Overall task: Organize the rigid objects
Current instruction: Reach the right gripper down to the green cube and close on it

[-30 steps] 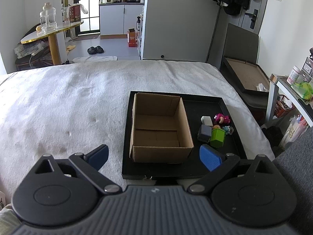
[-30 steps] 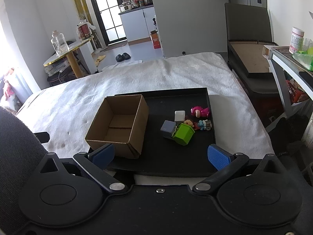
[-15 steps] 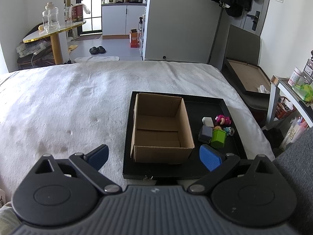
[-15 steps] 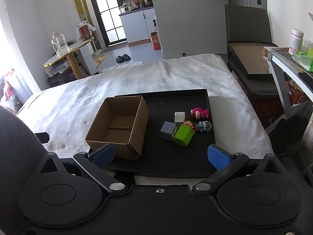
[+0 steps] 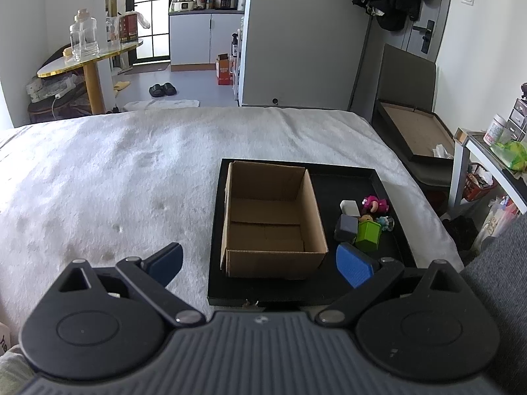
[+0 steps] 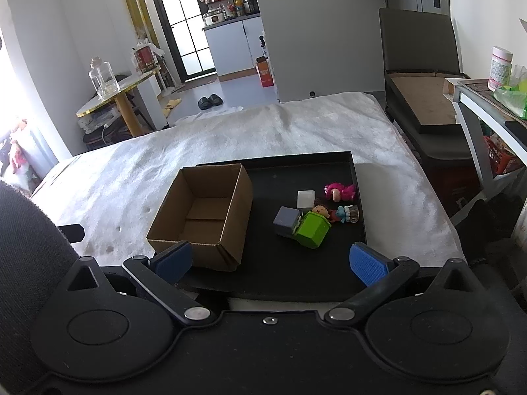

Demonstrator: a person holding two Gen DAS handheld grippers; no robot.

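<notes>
An open, empty cardboard box (image 5: 270,220) (image 6: 201,214) stands on the left of a black tray (image 5: 392,247) (image 6: 296,270) on the white bed. Right of the box lie small toys: a green cube (image 5: 369,236) (image 6: 313,228), a grey cube (image 5: 346,227) (image 6: 286,220), a white cube (image 5: 350,208) (image 6: 305,198), a pink figure (image 5: 375,203) (image 6: 341,192) and a small doll (image 6: 342,213). My left gripper (image 5: 260,265) is open and empty, near the tray's front edge. My right gripper (image 6: 270,261) is open and empty, short of the toys.
The white bed cover (image 5: 115,181) spreads left and behind the tray. A side table with jars (image 6: 487,98) and a dark flat case (image 6: 425,105) stand right of the bed. A round table with a glass jar (image 5: 84,38) stands at the far left.
Both grippers have edged slightly forward toward the tray. Jaws stay open and nothing on the tray has moved.
</notes>
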